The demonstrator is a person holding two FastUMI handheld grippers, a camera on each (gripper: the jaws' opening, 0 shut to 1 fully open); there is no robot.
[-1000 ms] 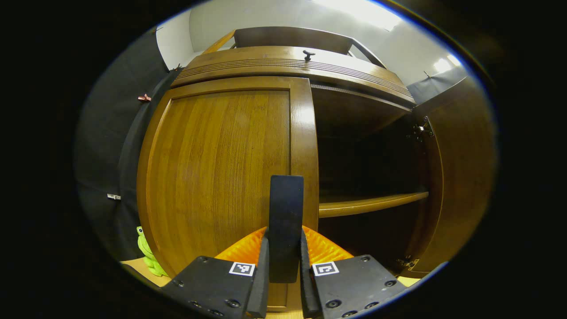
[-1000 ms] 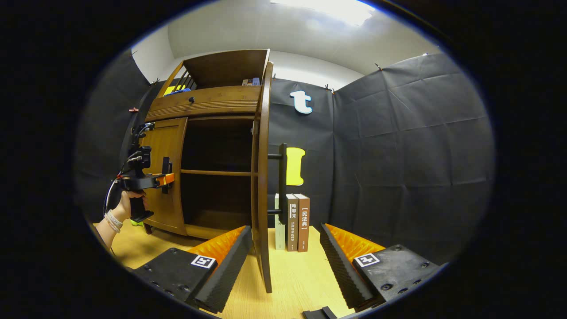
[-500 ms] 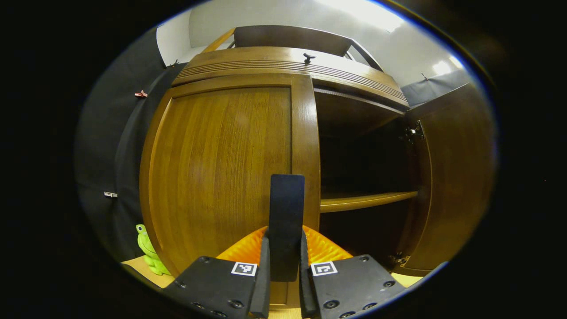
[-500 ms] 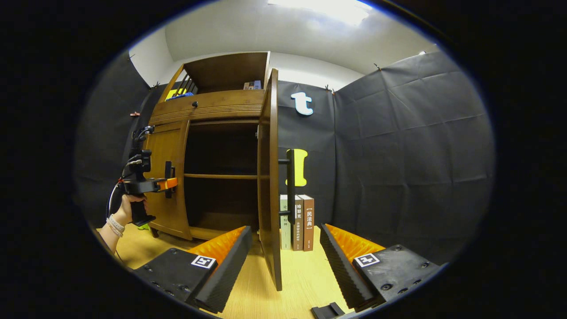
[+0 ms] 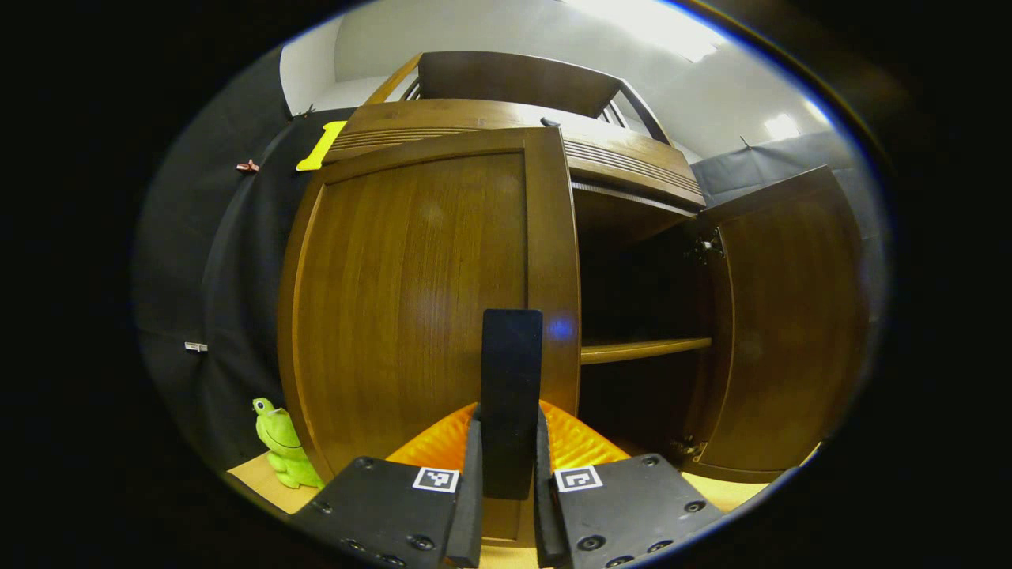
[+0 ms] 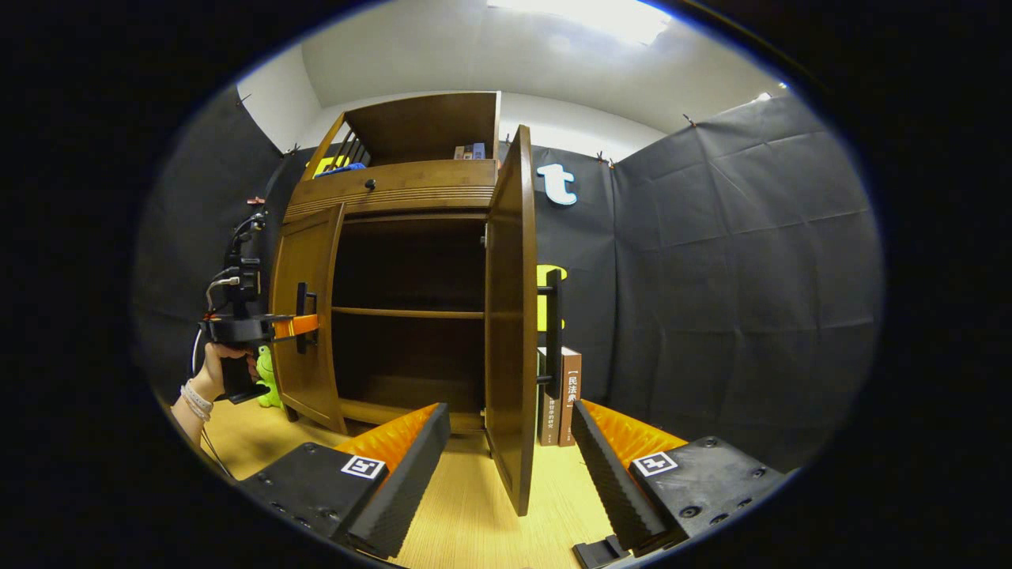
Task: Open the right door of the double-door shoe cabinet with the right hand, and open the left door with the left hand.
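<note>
The brown shoe cabinet's left door (image 5: 419, 300) stands slightly ajar. My left gripper (image 5: 508, 415) is shut on its black vertical handle (image 5: 511, 371), one pad on each side. In the right gripper view the same left gripper (image 6: 300, 320) is held by a hand (image 6: 213, 371) at the left door (image 6: 304, 261). The right door (image 6: 510, 316) stands wide open, its inner face toward me, with its black handle (image 6: 553, 332) on the far side. My right gripper (image 6: 510, 407) is open and holds nothing, a short way back from that door's lower edge. The right door (image 5: 791, 316) also appears at the right of the left gripper view.
Inside the cabinet a shelf (image 6: 407, 313) crosses the dark interior. A drawer with a knob (image 6: 395, 186) sits above the doors. A green frog toy (image 5: 281, 442) stands by the cabinet's left foot. Books (image 6: 565, 395) stand behind the right door. The light wooden floor (image 6: 474, 506) runs in front.
The left door has swung out a little with my left gripper on its handle. The right gripper's view has shifted, so the right door now shows its inner face instead of its edge.
</note>
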